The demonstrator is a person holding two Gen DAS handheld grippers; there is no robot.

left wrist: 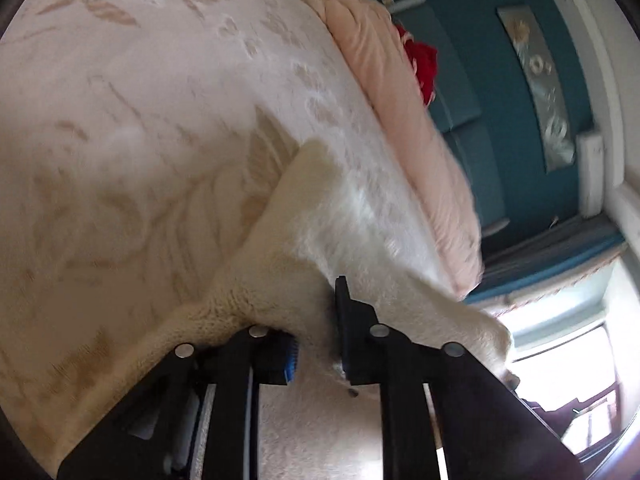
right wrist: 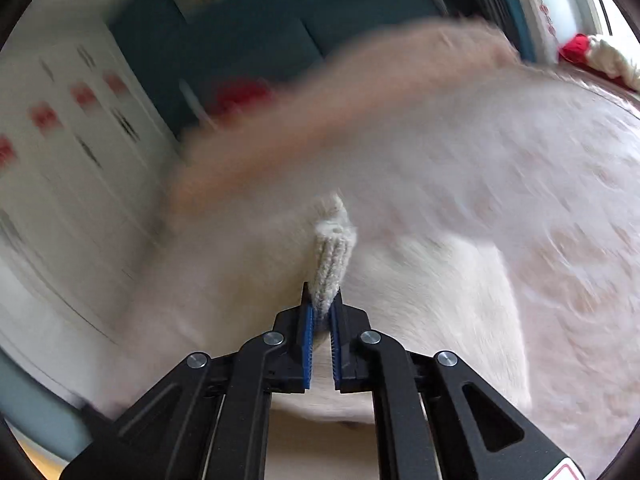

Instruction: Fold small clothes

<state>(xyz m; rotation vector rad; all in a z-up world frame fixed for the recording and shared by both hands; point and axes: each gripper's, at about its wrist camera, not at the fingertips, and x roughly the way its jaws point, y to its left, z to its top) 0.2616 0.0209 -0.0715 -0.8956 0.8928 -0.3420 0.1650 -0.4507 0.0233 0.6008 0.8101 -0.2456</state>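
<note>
One small cream knit garment (left wrist: 320, 236) lay on the bed's pale floral bedspread (left wrist: 120, 140), fuzzy and thick, with a ribbed hem along one edge. Two grippers worked on it. The left gripper (left wrist: 316, 332) had its jaws drawn in on a fold of the knit, cloth bunched between the pads. The right gripper (right wrist: 322, 312) pinched a ribbed edge (right wrist: 332, 256) that stood up between its blue-lined fingers (right wrist: 307, 344). One pink pillow (left wrist: 400, 128) lay along the headboard side, with one red item (left wrist: 424, 68) beside it. The right view was heavily blurred.
</note>
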